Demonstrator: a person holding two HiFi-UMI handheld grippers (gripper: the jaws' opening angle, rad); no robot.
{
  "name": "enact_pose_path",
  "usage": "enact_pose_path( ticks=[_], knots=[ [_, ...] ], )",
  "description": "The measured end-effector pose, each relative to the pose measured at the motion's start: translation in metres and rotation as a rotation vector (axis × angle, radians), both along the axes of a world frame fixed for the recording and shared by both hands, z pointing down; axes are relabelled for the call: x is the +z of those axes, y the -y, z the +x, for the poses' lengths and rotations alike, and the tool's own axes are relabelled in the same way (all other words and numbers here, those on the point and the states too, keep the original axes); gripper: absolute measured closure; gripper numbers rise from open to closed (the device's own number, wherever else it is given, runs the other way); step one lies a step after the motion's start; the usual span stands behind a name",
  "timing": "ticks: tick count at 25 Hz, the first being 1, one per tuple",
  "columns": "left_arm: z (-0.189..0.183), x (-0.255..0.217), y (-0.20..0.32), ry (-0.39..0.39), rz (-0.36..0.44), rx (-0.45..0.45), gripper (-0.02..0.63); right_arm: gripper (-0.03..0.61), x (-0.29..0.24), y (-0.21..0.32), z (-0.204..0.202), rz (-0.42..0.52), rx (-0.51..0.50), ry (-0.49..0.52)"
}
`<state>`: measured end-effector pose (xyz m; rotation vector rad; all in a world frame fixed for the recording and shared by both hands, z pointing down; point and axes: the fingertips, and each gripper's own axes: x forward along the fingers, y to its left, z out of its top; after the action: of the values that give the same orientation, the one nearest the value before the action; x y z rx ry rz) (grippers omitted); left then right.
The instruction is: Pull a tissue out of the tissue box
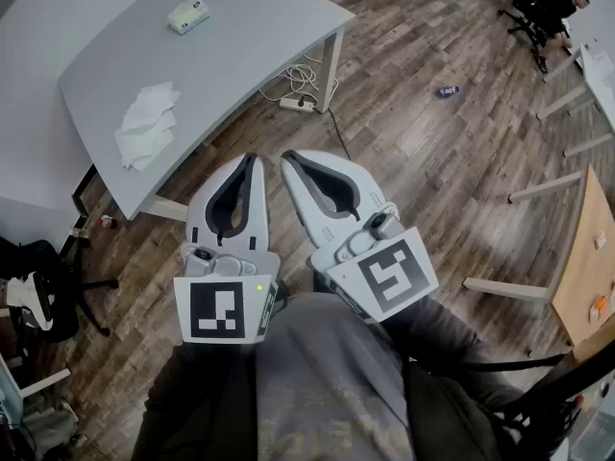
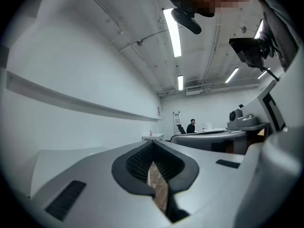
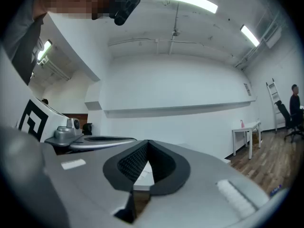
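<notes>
The tissue box (image 1: 188,15), pale green and white, stands far off on the grey table (image 1: 240,46), near its far side. A heap of loose white tissues (image 1: 146,126) lies on the near part of that table. Both grippers are held close together in front of my body, well away from the table and over the wooden floor. My left gripper (image 1: 254,159) (image 2: 153,145) is shut with nothing between its jaws. My right gripper (image 1: 287,159) (image 3: 147,144) is shut too and also holds nothing. Their tips nearly touch each other.
A power strip with white cables (image 1: 298,102) lies on the floor under the table's corner. A small blue object (image 1: 447,91) sits on the floor farther off. An office chair (image 1: 38,296) stands at the left, a wooden table (image 1: 591,257) at the right, a seated person (image 1: 557,8) far off.
</notes>
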<state>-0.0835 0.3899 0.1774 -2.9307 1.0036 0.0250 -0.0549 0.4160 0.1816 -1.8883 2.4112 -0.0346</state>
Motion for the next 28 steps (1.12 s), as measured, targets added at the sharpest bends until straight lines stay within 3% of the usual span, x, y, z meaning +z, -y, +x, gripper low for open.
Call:
enact_pose_path(
  ticks=[6, 11, 15, 21, 28],
  knots=[
    [0.034, 0.005, 0.006, 0.000, 0.002, -0.013, 0.612, 0.577, 0.002, 0.007, 0.035, 0.019, -0.018, -0.019],
    [0.059, 0.023, 0.008, 0.030, -0.028, -0.019, 0.612, 0.577, 0.020, 0.019, 0.062, -0.025, -0.034, 0.039],
    [0.068, 0.027, 0.037, 0.041, -0.030, -0.033, 0.612, 0.577, 0.023, 0.044, 0.070, -0.014, -0.056, 0.031],
    [0.086, 0.043, 0.105, 0.050, -0.039, -0.060, 0.612, 0.575, 0.036, 0.115, 0.089, -0.021, -0.086, 0.025],
    [0.120, 0.058, 0.248, 0.030, -0.060, -0.099, 0.612, 0.576, 0.058, 0.255, 0.120, -0.043, -0.158, 0.027]
  ],
)
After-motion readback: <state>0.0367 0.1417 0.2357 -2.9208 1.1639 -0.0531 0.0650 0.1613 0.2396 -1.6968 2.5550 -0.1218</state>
